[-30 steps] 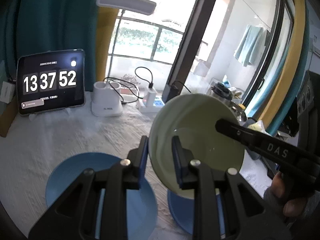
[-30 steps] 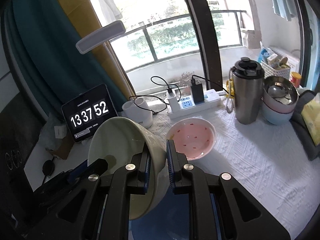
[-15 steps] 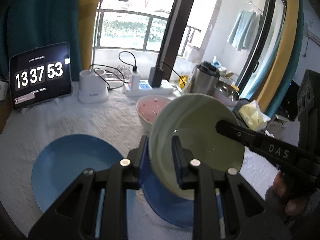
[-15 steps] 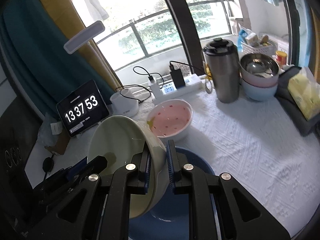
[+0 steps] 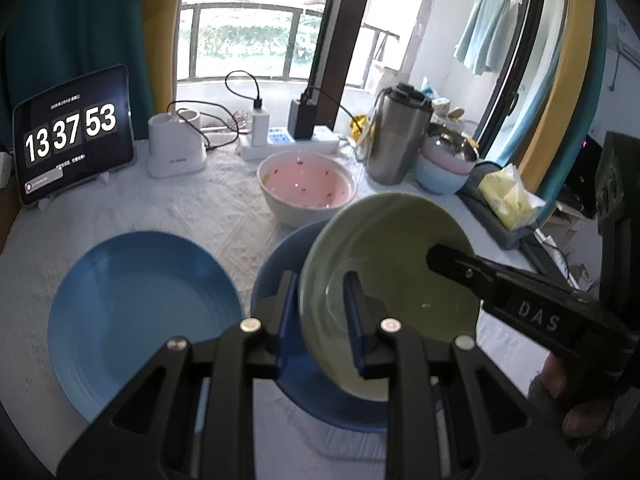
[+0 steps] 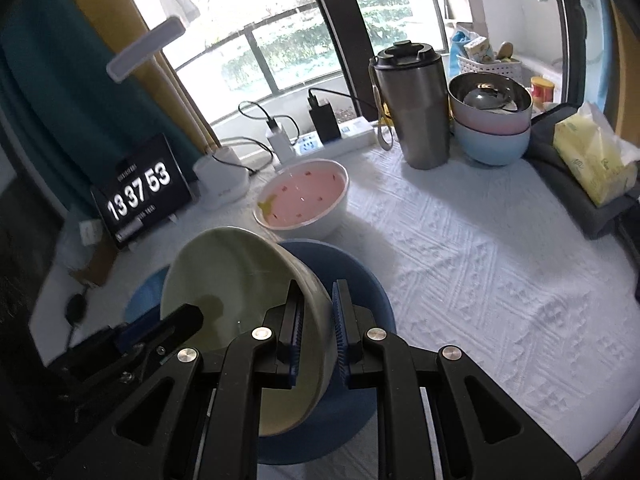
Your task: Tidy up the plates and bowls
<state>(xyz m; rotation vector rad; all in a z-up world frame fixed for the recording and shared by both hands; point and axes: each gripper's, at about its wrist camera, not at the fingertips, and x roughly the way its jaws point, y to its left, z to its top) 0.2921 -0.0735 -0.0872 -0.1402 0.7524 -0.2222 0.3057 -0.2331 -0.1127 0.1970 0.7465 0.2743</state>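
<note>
Green bowl, pale glazed ceramic, plain inside with a faint ring at the base; held tilted in the air, mouth turned toward the left side, above the dark blue plate near the front edge of the tabletop. Judged stiff, fairly heavy for a rim grip, slick-glazed and breakable; the wall just under the rim is the only place to pinch it, and two opposite grips seem wise. Left tool clenched on the near rim, one finger inside the bowl, one outside. Right tool likewise clamped across the opposite wall, seen from the left wrist view as a black arm reaching into the bowl. Bowl touches neither plate as far as can be told. Light blue plate lies flat just left of the dark blue one, toward the front-left of the tabletop. Pink bowl with red flecks sits behind the dark plate, mid-tabletop, likely nesting target, though that is a guess. Toward the back edge: tablet clock, white power strip, steel tumbler. Back-right corner: stacked bowls, tissue pack. Risk: glaze slipping if either grip slackens.
</note>
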